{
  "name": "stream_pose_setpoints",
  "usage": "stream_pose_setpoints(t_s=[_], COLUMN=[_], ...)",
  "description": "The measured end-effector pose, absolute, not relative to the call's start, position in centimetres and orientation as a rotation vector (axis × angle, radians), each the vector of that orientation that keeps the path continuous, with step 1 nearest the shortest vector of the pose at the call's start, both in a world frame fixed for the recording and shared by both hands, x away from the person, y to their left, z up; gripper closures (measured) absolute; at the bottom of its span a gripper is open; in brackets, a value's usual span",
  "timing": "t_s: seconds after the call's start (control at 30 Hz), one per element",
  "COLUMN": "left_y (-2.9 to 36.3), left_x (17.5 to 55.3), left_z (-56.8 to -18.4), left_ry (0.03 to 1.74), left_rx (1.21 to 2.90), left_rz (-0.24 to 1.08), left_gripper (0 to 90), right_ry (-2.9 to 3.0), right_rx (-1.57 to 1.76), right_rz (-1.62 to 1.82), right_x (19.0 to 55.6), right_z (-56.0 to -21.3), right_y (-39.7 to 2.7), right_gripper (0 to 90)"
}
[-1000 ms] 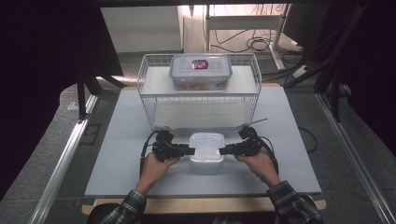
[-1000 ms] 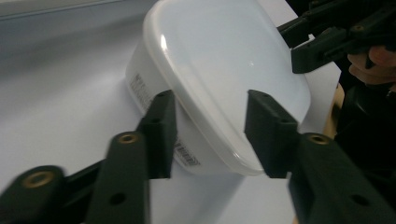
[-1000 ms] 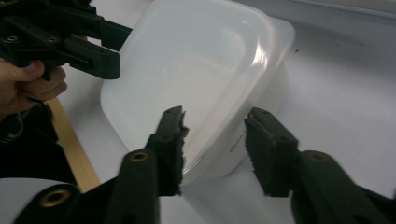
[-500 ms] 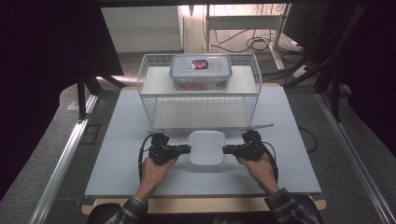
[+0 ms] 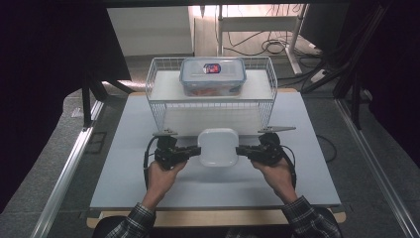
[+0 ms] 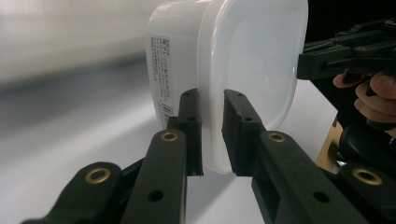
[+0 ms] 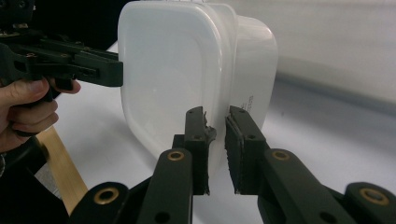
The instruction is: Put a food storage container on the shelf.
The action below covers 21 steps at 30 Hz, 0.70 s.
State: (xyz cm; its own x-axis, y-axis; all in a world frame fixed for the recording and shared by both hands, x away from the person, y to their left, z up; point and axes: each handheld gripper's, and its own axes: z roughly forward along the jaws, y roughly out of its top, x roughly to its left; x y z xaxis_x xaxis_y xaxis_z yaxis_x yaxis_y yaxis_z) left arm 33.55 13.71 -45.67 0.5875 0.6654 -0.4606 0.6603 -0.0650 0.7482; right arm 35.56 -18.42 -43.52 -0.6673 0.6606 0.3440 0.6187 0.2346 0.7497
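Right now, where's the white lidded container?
In the high view the white container sits mid-table just in front of the wire rack, gripped at its rim between the left claw and right claw.

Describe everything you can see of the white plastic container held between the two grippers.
The white container is translucent plastic, a rounded rectangle with a lid whose rim overhangs the tub. A printed label runs down one side wall. It is lidded, held off the table in front of the wire basket. The left gripper and right gripper each pinch its rim from opposite sides.
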Motion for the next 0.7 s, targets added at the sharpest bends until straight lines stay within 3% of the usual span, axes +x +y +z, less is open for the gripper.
stream_pose_setpoints(t_s=[0.7], left_y=[14.5], left_x=[35.4], left_z=[-35.2], left_ry=[1.02], left_rx=[1.754], left_rz=[0.149], left_gripper=[78.5], right_ry=[2.339], right_rx=[1.128], right_rz=[1.525], right_x=[37.5], right_z=[-33.9], right_y=[-17.5], right_gripper=[79.0])
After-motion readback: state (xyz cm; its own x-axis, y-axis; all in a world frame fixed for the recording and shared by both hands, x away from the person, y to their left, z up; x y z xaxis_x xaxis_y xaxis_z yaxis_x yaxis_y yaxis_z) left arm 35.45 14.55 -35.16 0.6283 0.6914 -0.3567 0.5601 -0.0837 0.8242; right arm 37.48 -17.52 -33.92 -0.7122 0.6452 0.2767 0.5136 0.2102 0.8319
